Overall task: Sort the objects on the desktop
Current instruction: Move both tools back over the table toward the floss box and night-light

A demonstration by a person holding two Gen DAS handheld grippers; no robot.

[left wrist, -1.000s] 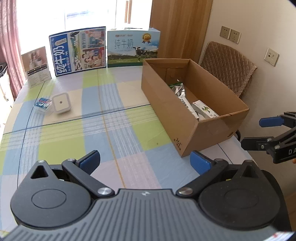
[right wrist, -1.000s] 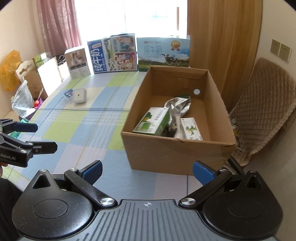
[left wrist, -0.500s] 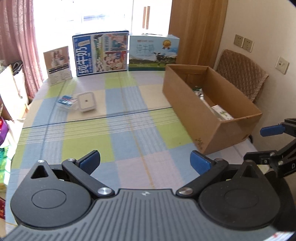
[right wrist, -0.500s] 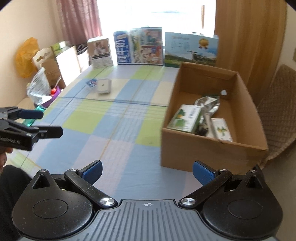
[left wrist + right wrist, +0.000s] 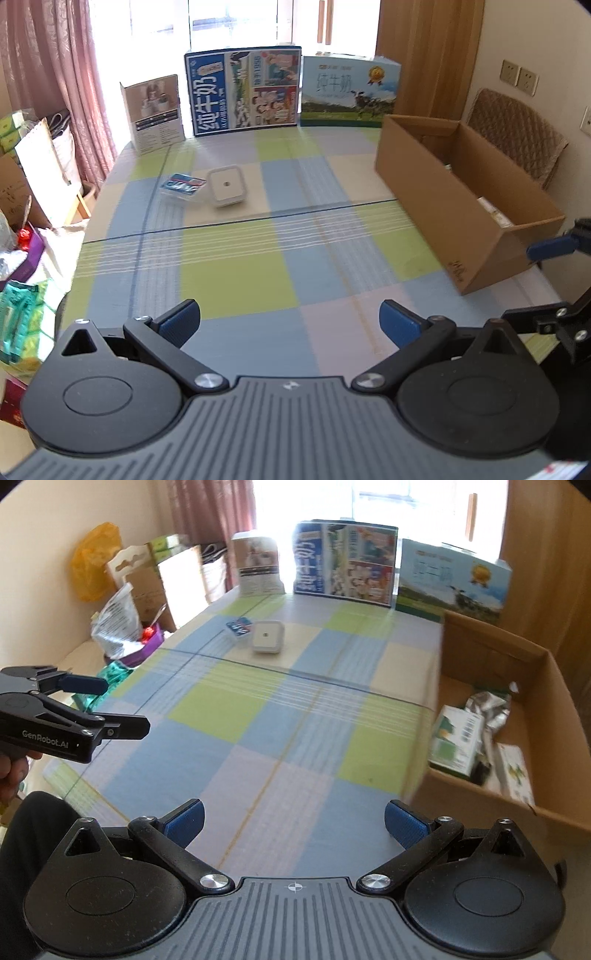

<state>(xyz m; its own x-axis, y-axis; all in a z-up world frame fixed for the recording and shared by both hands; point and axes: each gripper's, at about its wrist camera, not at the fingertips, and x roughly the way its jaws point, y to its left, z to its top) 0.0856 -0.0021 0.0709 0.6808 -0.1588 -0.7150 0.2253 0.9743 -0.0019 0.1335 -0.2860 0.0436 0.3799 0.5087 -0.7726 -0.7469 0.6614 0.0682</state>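
A white square case (image 5: 226, 185) and a blue card pack (image 5: 181, 185) are seen far across the bench (image 5: 236, 266), left of the cardboard box (image 5: 465, 206). The left gripper (image 5: 290, 322) and right gripper (image 5: 293, 821) are held wide, empty.

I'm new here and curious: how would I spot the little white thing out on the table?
Start at the checked tablecloth; look toward the upright milk cartons. The white square plastic box lies flat there, beside a small blue packet. Unlike the packet, it is plain white with a central dot.
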